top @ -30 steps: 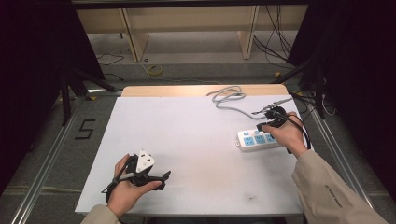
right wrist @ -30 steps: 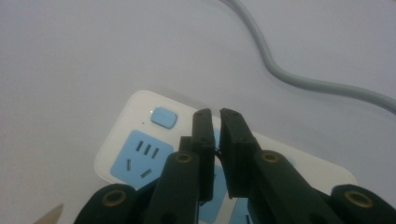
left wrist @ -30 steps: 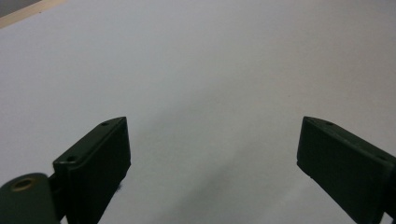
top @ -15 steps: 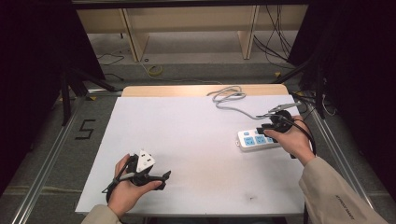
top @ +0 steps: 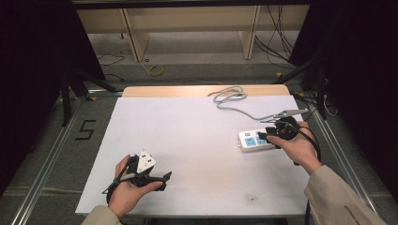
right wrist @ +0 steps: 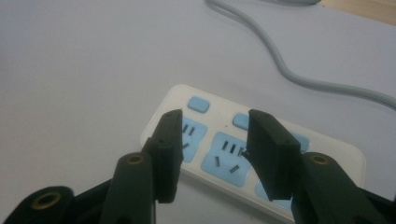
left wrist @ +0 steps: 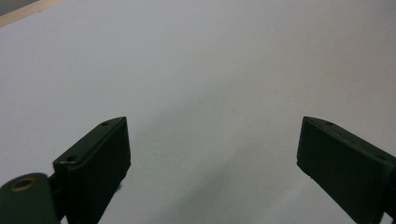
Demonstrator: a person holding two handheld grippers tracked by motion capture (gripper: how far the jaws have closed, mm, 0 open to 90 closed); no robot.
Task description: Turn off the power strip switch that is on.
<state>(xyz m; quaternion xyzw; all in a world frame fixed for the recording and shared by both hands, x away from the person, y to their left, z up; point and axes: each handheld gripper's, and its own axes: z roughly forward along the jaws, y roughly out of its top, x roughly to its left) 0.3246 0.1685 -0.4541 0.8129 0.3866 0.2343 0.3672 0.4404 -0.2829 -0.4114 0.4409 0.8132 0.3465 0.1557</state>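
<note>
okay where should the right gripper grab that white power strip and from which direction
Probably across the narrow width of the power strip, coming down from above. It lies flat on the table, and its long straight sides suit the two jaws. The right gripper hangs open over it; its grey cord leaves the far end, so avoid that end.

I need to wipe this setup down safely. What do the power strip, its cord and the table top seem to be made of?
Power strip: likely hard plastic, smooth white shell, light-blue socket faces and buttons, slight sheen.
Cord: grey, bends in soft curves, probably rubber or vinyl sheathing.
Table top: matte white sheet, no glare; a wood-look edge shows at the far side. Exact material unclear.
</note>
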